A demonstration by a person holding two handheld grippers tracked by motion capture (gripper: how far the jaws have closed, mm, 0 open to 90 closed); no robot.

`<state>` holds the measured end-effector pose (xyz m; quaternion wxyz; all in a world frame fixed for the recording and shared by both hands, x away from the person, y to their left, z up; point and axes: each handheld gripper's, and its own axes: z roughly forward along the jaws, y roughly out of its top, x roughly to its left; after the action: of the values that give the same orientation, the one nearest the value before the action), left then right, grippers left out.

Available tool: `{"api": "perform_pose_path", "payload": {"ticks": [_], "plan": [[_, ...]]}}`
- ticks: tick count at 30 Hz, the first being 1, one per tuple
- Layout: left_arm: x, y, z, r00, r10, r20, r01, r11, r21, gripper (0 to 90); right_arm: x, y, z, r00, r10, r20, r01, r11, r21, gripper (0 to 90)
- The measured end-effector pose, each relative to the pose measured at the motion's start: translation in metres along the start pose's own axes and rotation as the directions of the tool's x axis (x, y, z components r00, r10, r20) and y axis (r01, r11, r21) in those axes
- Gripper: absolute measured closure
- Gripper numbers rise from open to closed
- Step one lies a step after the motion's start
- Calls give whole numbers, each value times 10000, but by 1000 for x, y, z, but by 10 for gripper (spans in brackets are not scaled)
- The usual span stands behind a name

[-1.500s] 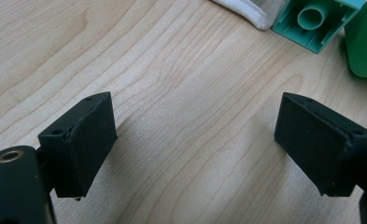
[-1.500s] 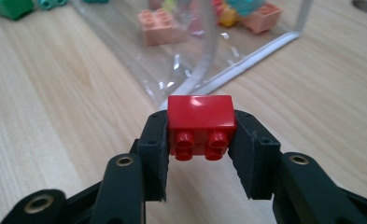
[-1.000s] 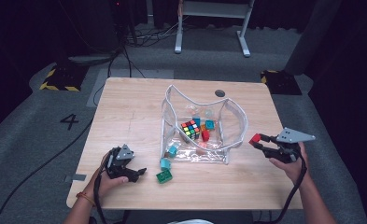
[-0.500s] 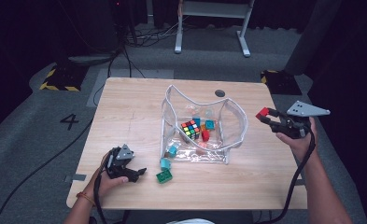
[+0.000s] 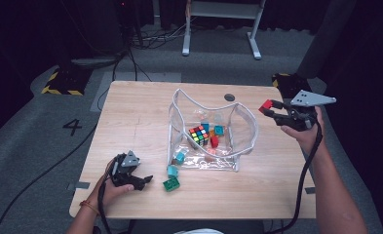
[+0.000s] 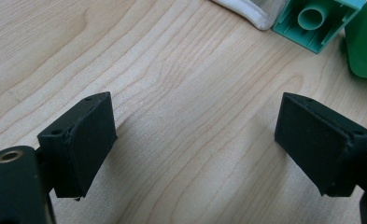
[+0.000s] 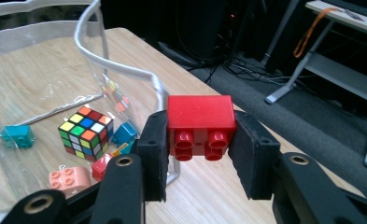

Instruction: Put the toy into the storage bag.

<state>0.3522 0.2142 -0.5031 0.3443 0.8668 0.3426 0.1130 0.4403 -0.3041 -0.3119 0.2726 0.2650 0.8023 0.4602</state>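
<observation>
Red two-by-two brick (image 7: 200,125), studs facing camera, is clamped in right gripper (image 7: 199,154), now raised toward 1 o'clock of clear bag (image 5: 245,129). Left gripper (image 6: 195,144) is held wide, empty.

The bench (image 5: 145,117) is lit brightly and evenly from overhead, while the room beyond it sinks into near black. The high view is soft and slightly grainy. In the left gripper view the wood grain is sharp and the black pads (image 6: 85,140) cast soft shadows to their right. The clear bag (image 7: 41,60) shows faint glare, and the background behind the red brick (image 7: 200,114) seems slightly blurred.
</observation>
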Motion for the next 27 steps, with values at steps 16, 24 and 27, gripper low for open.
{"api": "perform_pose_path", "payload": {"ticks": [16, 24, 27], "plan": [[0, 0, 0, 10000, 10, 1, -10, 10000, 4, 127, 56, 25, 43, 9651, -1761, -1938, 1751, 9843, -222, 591], [0, 0, 0, 10000, 13, -2, -13, 10000, 6, 127, 87, 41, 77, 9059, -2865, -3117, 3154, 9479, 454, 591], [0, 0, 0, 10000, 10, 2, -10, 10000, 3, 127, 91, 45, 85, 8939, -3039, -3297, 3434, 9367, 679, 591]]}}
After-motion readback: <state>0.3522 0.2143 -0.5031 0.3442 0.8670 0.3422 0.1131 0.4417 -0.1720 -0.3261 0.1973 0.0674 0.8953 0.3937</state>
